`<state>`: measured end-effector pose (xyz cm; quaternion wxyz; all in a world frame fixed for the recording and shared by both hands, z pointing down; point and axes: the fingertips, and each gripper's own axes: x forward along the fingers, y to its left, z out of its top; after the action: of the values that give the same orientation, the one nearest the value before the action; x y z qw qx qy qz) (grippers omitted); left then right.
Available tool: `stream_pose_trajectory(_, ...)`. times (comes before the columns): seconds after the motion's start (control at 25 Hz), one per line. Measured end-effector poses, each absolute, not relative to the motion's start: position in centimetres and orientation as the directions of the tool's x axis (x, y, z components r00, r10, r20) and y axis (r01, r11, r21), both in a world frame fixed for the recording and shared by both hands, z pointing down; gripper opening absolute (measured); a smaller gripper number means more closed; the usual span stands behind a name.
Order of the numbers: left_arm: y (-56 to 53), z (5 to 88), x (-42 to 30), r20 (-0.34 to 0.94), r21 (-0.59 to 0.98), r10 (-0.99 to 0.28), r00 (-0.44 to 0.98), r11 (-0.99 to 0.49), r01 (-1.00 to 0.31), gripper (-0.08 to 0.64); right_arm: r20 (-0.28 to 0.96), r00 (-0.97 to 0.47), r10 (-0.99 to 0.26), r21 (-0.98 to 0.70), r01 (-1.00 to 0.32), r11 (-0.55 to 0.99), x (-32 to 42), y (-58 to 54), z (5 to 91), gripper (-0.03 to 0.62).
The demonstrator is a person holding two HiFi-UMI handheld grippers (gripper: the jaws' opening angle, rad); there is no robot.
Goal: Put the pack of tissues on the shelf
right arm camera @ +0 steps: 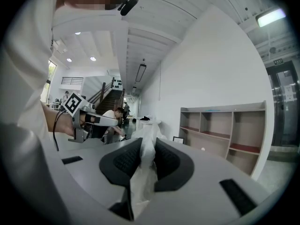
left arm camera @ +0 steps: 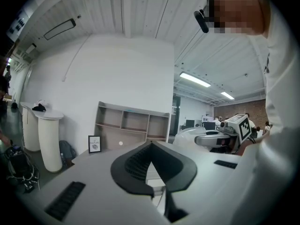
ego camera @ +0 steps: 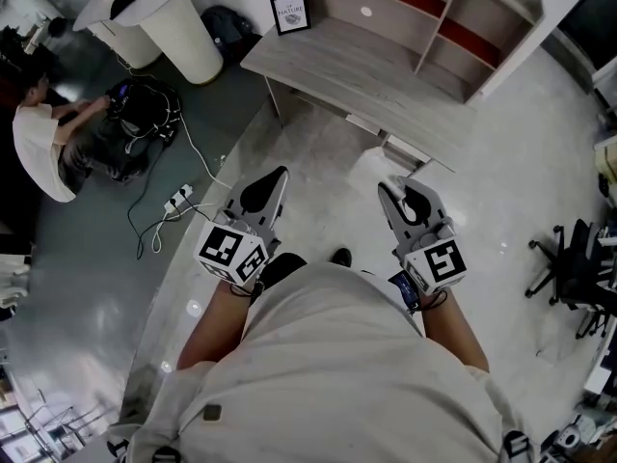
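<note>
Wood-grain desk: well ahead of you; swing in low and its near edge could knock your load.
Shelf: along the desk's far edge; every compartment in view looks empty.
Right gripper: clamped on thin wrapper only; I judge that the film could slip or tear as you walk.
Left gripper: jaws together, nothing between them.
Pack of tissues: pinched in your right gripper, not yet at the desk.

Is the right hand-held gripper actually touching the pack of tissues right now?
Touching. The right gripper view shows the right hand-held gripper closed on the pack of tissues, with the white wrapper pinched between both pads.
</note>
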<state>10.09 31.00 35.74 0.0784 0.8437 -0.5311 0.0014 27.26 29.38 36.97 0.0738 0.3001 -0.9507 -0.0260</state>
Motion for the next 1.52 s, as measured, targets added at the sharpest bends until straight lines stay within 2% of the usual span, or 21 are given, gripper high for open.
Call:
stream_pose_trajectory(0.48,27.0,36.4,10.9,0.099,0.128,-0.882,0.461,-0.449,-0.885,0.016,0.142,-0.803,-0.579,0.053,-0.578,0.815,27.4,25.3,38.5,0.080)
stream_pose_trajectory(0.84,19.6,37.1,8.3,0.087,0.149,-0.855,0.512,-0.497,-0.855,0.016,0.157,-0.770,-0.618,0.060,-0.618,0.784,24.6,19.7,38.7,0.080)
stream_pose_trajectory(1.52,5.6,35.8,-5.5,0.072,0.146,-0.826,0.559,-0.546,-0.825,0.015,0.155,-0.733,-0.663,0.076,-0.660,0.747,10.6,6.4,37.1,0.080)
